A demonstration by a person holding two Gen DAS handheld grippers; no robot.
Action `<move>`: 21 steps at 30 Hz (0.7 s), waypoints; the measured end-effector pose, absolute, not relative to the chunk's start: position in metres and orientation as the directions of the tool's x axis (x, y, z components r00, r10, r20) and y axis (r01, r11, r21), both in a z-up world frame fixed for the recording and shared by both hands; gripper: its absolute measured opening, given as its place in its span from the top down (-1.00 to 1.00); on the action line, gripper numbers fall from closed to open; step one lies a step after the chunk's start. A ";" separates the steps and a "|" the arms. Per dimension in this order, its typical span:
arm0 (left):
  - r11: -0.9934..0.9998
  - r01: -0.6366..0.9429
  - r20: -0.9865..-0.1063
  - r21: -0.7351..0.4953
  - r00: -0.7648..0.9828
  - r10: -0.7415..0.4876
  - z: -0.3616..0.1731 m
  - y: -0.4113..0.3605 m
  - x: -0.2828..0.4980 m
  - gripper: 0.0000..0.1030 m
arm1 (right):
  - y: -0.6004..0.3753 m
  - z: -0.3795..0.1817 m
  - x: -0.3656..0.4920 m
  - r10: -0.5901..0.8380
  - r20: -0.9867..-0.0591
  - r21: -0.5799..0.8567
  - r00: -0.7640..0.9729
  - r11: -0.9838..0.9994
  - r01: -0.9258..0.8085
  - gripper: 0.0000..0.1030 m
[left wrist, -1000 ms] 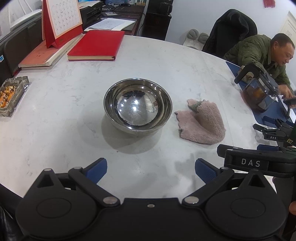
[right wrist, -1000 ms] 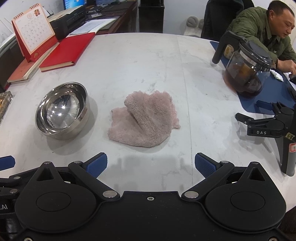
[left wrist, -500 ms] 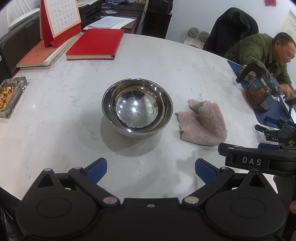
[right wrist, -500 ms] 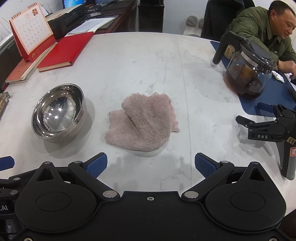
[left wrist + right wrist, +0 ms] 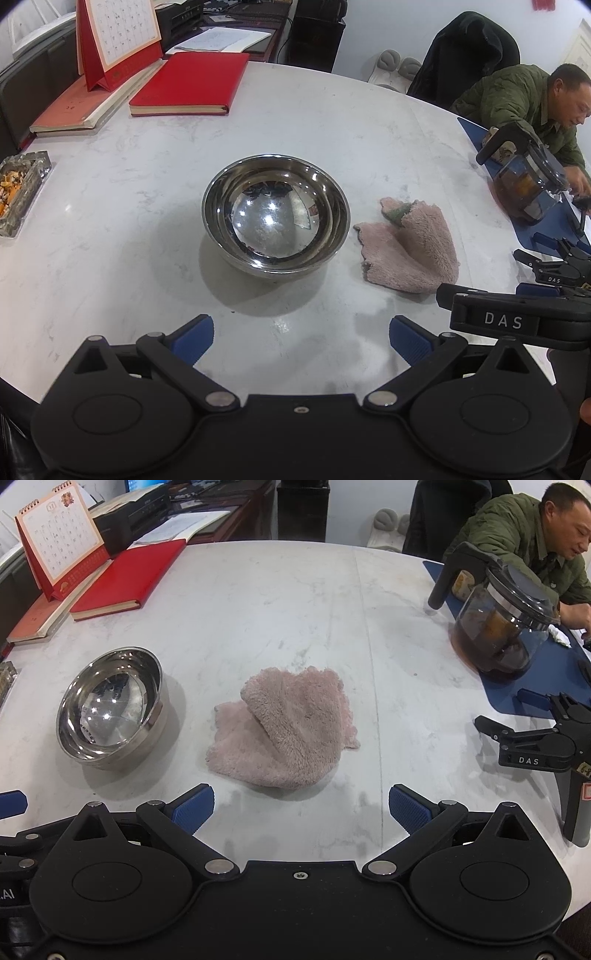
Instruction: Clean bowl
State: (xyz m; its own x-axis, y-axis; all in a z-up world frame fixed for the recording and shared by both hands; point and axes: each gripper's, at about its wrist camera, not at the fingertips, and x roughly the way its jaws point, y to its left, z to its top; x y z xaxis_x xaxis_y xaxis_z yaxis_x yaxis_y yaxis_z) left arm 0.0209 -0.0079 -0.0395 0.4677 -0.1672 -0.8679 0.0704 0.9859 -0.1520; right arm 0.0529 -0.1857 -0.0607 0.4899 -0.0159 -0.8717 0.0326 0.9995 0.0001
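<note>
Polished steel bowl (image 5: 276, 218) sitting upright near the middle of the marble table (image 5: 332, 122), mouth up, gleaming with room reflections; possibly a faint film low on the inside, though too glary to be sure. Lying just beside it at about 3 o'clock, apart from the rim, a crumpled pink cloth (image 5: 284, 727), one corner folded over. Hovering low at 6 o'clock, the left gripper (image 5: 301, 338) facing the bowl with jaws spread wide and holding nothing; the right gripper (image 5: 301, 806) likewise gaping and empty, facing the cloth. Likely handling: bowl light, rigid, slick, prone to skating or spinning on smooth stone, so pinching the thin rim across its wall looking safest. Cloth soft, limp, easy to grip, best taken at the raised fold. Fitting either a wipe to come or one finished, with the cloth laid down.
</note>
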 end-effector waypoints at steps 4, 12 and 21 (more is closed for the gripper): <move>0.986 0.069 -0.870 -0.152 0.464 -0.166 -0.041 -0.007 0.024 -0.98 | -0.185 -0.061 0.056 -0.017 -0.873 -0.002 0.488 1.000 0.031 -1.00; 0.986 0.070 -0.872 -0.150 0.460 -0.166 -0.043 -0.007 0.028 -0.98 | -0.184 -0.063 0.062 -0.019 -0.875 -0.006 0.485 1.000 0.028 -1.00; 0.986 0.067 -0.875 -0.150 0.455 -0.164 -0.044 -0.007 0.030 -0.98 | -0.184 -0.064 0.063 -0.020 -0.875 -0.008 0.483 1.000 0.026 -1.00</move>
State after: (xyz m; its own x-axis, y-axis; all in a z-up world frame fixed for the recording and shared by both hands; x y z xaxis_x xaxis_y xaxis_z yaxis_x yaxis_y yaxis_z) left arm 0.0298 -0.0071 -0.0444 0.4550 -0.1639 -0.8753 0.0670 0.9864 -0.1499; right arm 0.0633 -0.1841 -0.0644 0.4829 -0.0198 -0.8755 0.0257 0.9996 -0.0084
